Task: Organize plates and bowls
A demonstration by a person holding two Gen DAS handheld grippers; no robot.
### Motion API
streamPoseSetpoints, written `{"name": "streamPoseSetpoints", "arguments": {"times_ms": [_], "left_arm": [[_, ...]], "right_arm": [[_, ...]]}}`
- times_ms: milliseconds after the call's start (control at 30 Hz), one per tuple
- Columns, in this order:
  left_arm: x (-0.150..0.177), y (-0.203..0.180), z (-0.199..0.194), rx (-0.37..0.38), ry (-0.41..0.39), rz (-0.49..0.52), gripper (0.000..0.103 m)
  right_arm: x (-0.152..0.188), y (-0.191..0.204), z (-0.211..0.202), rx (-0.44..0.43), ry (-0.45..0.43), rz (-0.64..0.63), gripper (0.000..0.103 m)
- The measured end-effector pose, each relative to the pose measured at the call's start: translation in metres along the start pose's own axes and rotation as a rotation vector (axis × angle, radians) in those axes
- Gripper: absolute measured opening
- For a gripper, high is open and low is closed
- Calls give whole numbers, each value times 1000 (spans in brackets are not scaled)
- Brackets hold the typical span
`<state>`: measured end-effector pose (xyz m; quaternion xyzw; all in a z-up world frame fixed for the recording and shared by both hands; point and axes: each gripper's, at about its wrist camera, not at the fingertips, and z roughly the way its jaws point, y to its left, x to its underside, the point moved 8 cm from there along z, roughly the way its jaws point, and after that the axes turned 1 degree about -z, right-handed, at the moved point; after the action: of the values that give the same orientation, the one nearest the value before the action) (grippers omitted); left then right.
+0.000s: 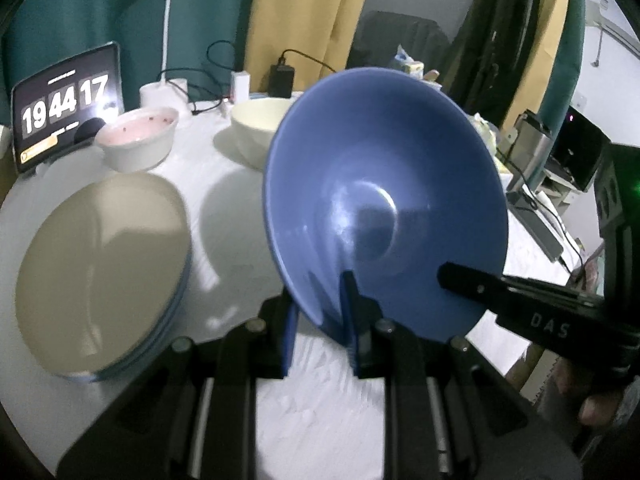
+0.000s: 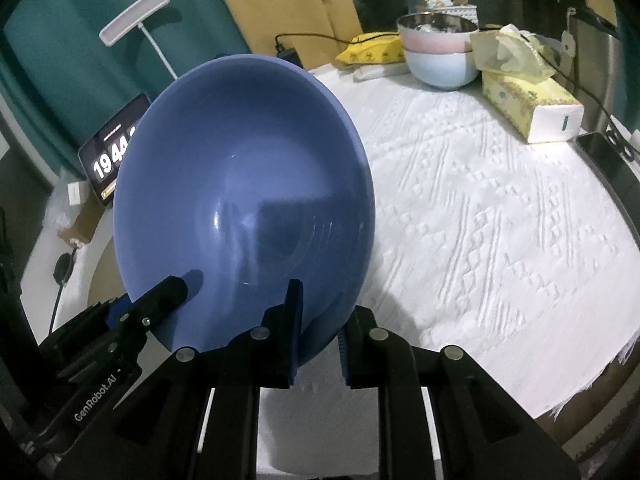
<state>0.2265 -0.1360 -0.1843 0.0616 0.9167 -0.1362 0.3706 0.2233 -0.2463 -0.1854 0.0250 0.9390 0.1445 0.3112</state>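
Observation:
A large blue bowl (image 1: 384, 208) is held up off the table, tilted on its side with its inside facing the cameras. My left gripper (image 1: 320, 320) is shut on its lower rim, one finger inside and one outside. My right gripper (image 2: 316, 320) is shut on the same blue bowl (image 2: 244, 208) at another part of the rim; its finger (image 1: 480, 284) shows in the left wrist view. A stack of plates (image 1: 104, 268) with a beige one on top lies at the left. A pink-lined white bowl (image 1: 138, 140) and a cream bowl (image 1: 256, 128) stand behind.
A white textured cloth (image 2: 500, 220) covers the table. A tablet clock (image 1: 66, 108) and a lamp base (image 1: 164, 92) stand at the back left. Stacked pastel bowls (image 2: 438, 50), a tissue box (image 2: 528, 100) and a yellow packet (image 2: 372, 50) sit at the far right. Cables and a charger (image 1: 282, 80) lie behind.

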Motion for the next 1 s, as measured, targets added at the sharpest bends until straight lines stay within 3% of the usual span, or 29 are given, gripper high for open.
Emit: {"name": "streamPoseSetpoints", "arguments": {"times_ms": [300,467,600,733,1000], "left_arm": [[5,14,-5,-2,34,-35,22],[5,18,-3,4,68,-41,24],[0,18,-5,-3,59,-31,25],[-5,19,-9,-11,43,-24,27],[-17,24,-14,-23,28,-25,33]], "right_arm": [[2,9,3,1,32,-6,19],[-7,6,-5,4,14,-1,33],[-15,4,-9,5,-2,-6,34],[-26,0,-11,17,-31,-6,43],[-48,-2,-19,27,-78,-28,44]]}}
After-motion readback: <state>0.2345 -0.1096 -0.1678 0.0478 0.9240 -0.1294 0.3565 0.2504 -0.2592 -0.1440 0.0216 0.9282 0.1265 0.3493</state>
